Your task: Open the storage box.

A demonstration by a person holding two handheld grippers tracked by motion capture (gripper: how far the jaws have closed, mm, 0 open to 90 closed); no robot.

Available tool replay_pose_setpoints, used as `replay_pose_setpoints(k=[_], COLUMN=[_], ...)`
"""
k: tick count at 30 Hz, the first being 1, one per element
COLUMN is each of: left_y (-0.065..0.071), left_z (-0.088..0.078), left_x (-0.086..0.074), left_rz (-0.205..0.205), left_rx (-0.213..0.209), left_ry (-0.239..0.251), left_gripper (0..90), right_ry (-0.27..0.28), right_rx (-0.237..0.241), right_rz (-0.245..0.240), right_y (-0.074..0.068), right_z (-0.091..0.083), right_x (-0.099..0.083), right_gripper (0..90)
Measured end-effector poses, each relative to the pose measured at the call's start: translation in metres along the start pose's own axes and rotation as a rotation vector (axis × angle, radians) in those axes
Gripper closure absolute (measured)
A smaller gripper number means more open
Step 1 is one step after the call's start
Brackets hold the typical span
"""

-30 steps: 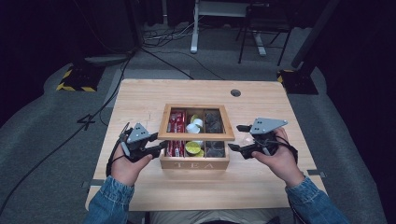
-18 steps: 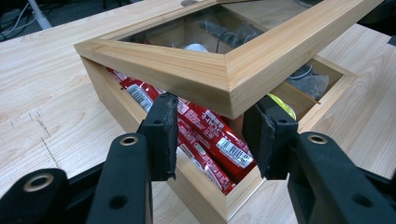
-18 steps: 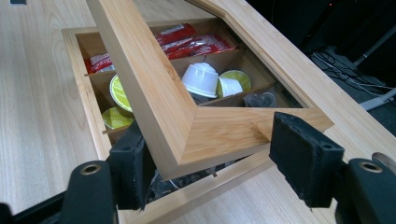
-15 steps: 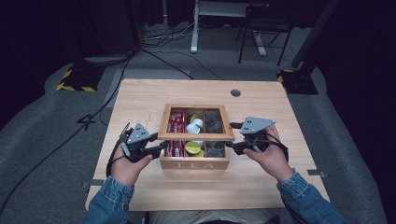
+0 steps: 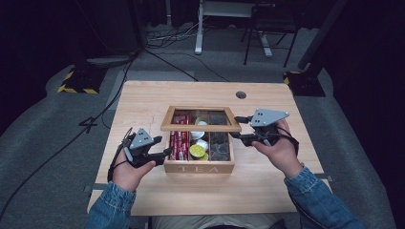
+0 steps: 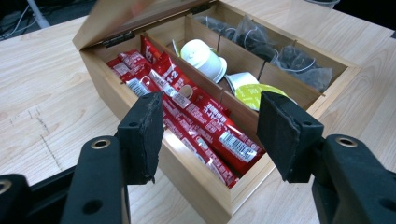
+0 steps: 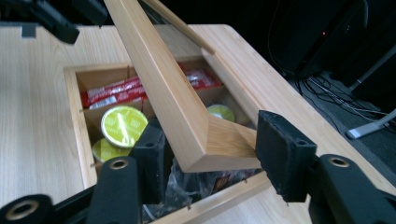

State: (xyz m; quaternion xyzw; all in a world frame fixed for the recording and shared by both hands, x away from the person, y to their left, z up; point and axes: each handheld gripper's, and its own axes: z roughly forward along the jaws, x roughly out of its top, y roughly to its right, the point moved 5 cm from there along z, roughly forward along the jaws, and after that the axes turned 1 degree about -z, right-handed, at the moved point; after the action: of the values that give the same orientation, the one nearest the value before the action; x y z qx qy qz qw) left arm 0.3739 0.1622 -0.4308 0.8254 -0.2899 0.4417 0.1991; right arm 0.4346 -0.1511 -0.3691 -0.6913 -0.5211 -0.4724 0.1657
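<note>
Matt pale wooden tea box (image 6: 196, 184) holds glossy red foil sachets (image 6: 201, 126).

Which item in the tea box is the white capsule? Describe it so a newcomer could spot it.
On the wooden table stands an open tea box with three compartments. In the middle one, at the hinge end, lies the white capsule, plain white where its neighbours have yellow-green lids.

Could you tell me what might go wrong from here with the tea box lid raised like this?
1. The lid is only half raised, its corner sitting between the open jaws of the right gripper. Nothing appears to clamp it, so it may drop shut.
2. The left gripper hovers open over the red sachets in the tea box; a falling lid could strike it.
3. Lifting harder might tip the light box.
</note>
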Motion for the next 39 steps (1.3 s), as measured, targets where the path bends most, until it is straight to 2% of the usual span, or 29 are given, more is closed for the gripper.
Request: replay_pose_setpoints(k=[9, 15, 24, 31, 32, 39], left_y=[-0.006, -0.008, -0.012, -0.012, -0.011, -0.014], left_z=[-0.004, -0.001, 0.0, 0.0, 0.0, 0.004], left_x=[-0.003, -0.005, -0.005, -0.005, -0.006, -0.009], left_rz=[-0.004, 0.013, 0.015, 0.022, 0.013, 0.018], left_rx=[0.027, 0.037, 0.042, 0.042, 0.04, 0.034], left_ry=[0.002, -0.012, -0.013, -0.017, -0.018, -0.034], left_gripper=[42.0, 42.2, 42.6, 42.6, 42.6, 42.4], right_ry=[0.047, 0.1, 0.116, 0.145, 0.144, 0.107], right_rx=[0.022, 0.051, 0.007, -0.021, -0.028, -0.084], right_rz=[0.043, 0.107, 0.131, 0.18, 0.18, 0.179], right_y=[0.024, 0.05, 0.076, 0.099, 0.101, 0.119], right_z=[0.0, 0.004, 0.014, 0.025, 0.026, 0.036], right_x=[0.019, 0.029, 0.04, 0.043, 0.044, 0.052], right_gripper=[55.6, 57.3, 61.9, 64.2, 64.2, 63.6])
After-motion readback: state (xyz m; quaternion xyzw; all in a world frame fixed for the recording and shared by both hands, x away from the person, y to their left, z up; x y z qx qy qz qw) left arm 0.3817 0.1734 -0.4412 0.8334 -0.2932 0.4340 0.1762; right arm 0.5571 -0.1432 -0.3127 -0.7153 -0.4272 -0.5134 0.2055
